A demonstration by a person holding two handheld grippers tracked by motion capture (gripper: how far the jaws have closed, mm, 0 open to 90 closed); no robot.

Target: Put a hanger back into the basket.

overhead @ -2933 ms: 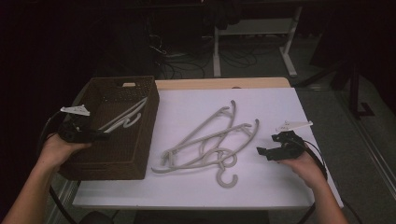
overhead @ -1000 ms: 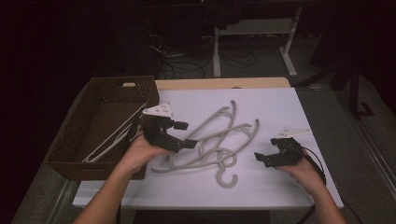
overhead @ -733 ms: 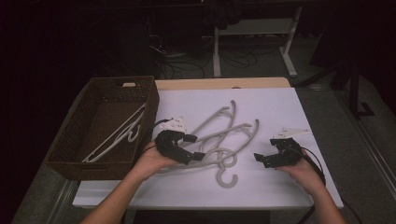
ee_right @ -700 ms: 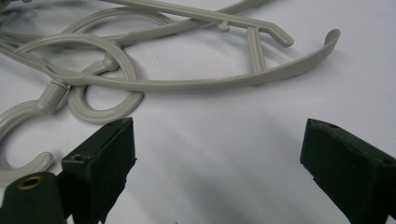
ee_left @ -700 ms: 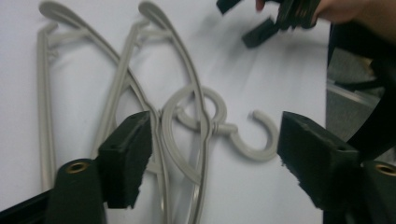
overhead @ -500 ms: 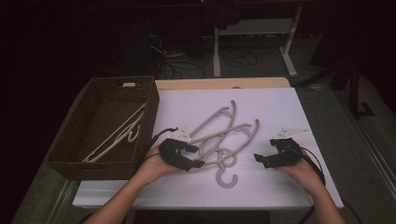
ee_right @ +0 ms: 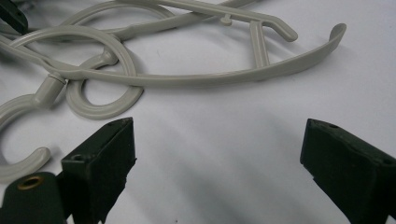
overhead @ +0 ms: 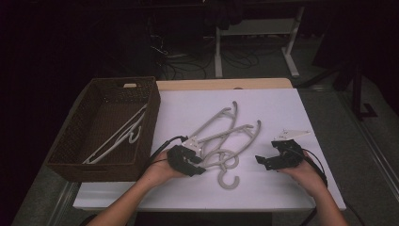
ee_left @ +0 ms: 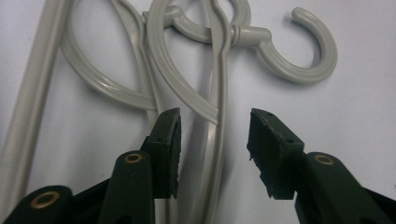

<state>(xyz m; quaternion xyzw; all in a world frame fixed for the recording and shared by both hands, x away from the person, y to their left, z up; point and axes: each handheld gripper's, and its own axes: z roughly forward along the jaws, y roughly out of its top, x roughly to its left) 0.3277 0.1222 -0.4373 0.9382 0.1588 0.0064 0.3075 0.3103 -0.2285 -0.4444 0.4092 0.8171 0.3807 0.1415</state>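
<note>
**Left gripper closing over a hanger arm; right gripper idle and wide apart**

Work surface: a white table [overhead: 282,117] carries a loose pile of grey plastic hangers [overhead: 221,136] near its centre. A brown wicker basket [overhead: 84,150] stands at the left edge of the table, just beside the pile, and holds one more hanger [overhead: 120,139] lying slantwise along its floor.

Left gripper [overhead: 188,162]: held low at the near-left end of the pile, next to the hooks. In the left gripper view, the left gripper [ee_left: 212,135] straddles a thin hanger arm [ee_left: 217,140] that runs up between the two black jaws toward the neck of the hook [ee_left: 299,51]. The jaws have just been closing, with this arm between them. A visible gap remains on each side of the arm, so the pads do not yet press on it; the left pad sits close to it, the right pad farther off. A second hook ring overlaps the arm just ahead of the jaw tips.

Right gripper [overhead: 277,157]: held at the near-right of the table, apart from the pile. In the right gripper view, the right gripper [ee_right: 217,154] has its jaws spread wide over bare table surface, with nothing between them. The curved shoulder of a hanger [ee_right: 210,77] lies beyond the jaw tips, not touching them.
</note>
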